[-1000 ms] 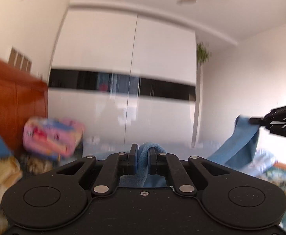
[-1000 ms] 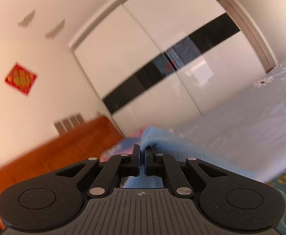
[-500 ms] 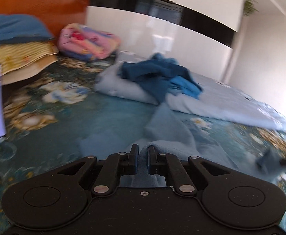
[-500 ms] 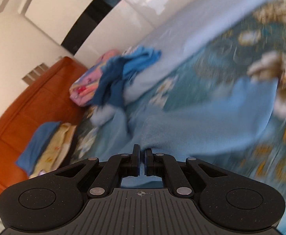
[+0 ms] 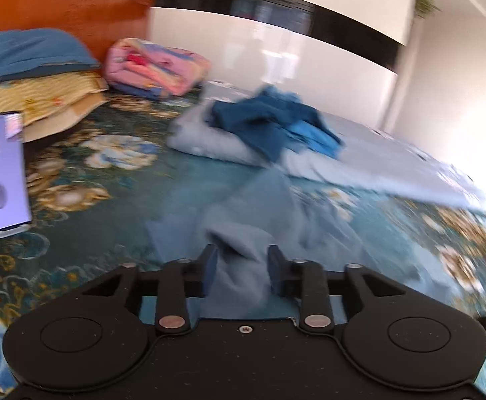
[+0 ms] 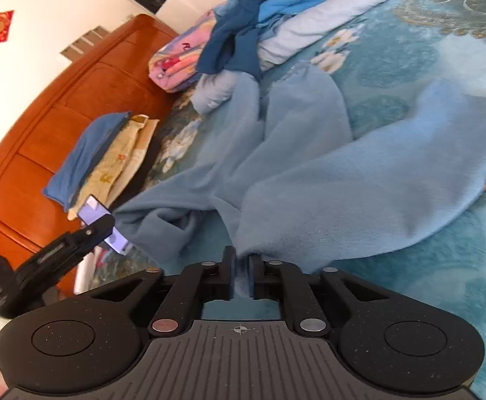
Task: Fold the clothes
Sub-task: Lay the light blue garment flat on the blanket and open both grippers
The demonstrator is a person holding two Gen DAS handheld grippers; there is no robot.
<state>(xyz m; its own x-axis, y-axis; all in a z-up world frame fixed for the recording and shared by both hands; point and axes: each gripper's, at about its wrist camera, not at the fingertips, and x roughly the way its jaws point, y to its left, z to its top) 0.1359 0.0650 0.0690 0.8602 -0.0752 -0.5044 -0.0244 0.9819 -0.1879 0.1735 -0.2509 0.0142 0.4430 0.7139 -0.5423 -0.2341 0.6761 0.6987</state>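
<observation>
We had the light blue garment (image 6: 309,180) lying rumpled on the flowered bedspread (image 5: 109,180), stretching away from both grippers, its near edge between the opening, spread jaws of the left gripper (image 5: 242,268) and in the narrow, just-opening jaws of the right gripper (image 6: 240,275)

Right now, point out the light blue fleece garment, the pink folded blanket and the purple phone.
light blue fleece garment (image 6: 326,180): right wrist view, broad middle panel.
pink folded blanket (image 5: 156,66): left wrist view, top face.
purple phone (image 5: 4,173): left wrist view, screen centre.
</observation>
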